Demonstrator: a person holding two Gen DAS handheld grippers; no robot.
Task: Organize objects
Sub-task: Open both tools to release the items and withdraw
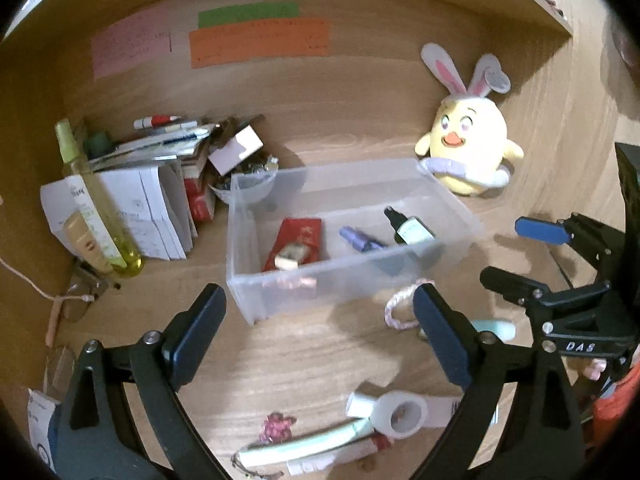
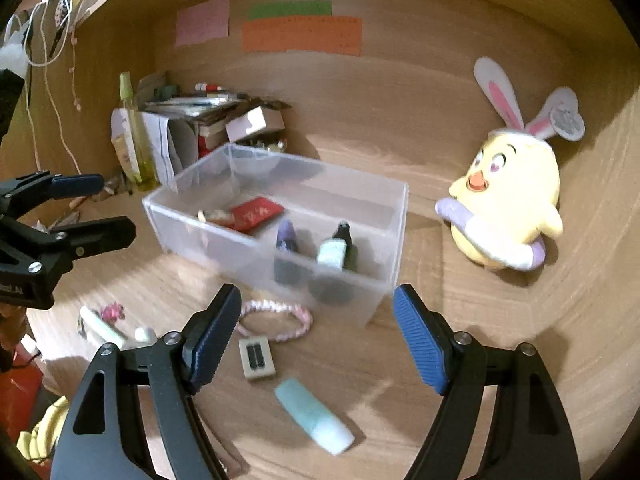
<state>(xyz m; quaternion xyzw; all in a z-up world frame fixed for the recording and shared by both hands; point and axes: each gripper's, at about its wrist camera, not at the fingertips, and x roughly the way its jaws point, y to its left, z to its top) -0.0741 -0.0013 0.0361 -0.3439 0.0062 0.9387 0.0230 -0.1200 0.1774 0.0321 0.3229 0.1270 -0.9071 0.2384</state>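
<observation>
- I read the clear bin as partly filled: a red packet, a purple bottle and a dark dropper bottle lie inside.
- Left on the surface: braided band, mint tube, small eraser-like block.
- My left gripper and right gripper both gape wide, holding nothing.

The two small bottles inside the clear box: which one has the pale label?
The dark bottle with the black cap, nearer the plush chick. The purple bottle beside it shows no such label.
</observation>
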